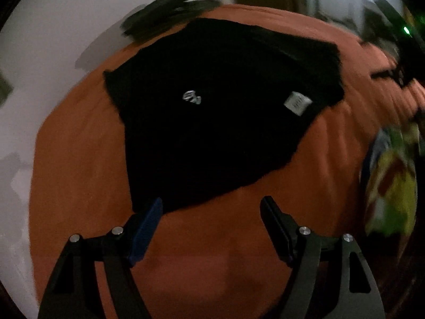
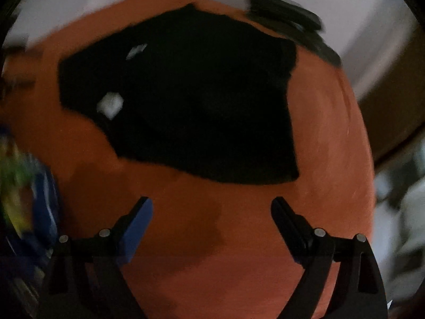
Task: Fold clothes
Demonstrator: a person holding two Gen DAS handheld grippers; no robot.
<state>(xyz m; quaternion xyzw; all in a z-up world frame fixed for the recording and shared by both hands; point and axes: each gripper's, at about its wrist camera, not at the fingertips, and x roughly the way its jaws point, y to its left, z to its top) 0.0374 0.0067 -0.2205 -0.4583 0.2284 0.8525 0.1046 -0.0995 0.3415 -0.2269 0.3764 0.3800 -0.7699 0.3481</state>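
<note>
Both grippers, left (image 1: 209, 212) and right (image 2: 212, 212), hover with jaws released above the black T-shirt (image 1: 212, 122), spread flat on the orange surface (image 1: 79, 146) for folding.

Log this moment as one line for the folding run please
stage: black garment flat on orange surface | left gripper: open, empty | right gripper: open, empty | dark pile at far edge

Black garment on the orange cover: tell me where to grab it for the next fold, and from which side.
Probably take the black garment at its near hem corners, coming down from the near edge. It lies flat on the orange cover, so only edges offer purchase. The left gripper and right gripper both have open, empty jaws just short of that hem, one toward each corner.
</note>
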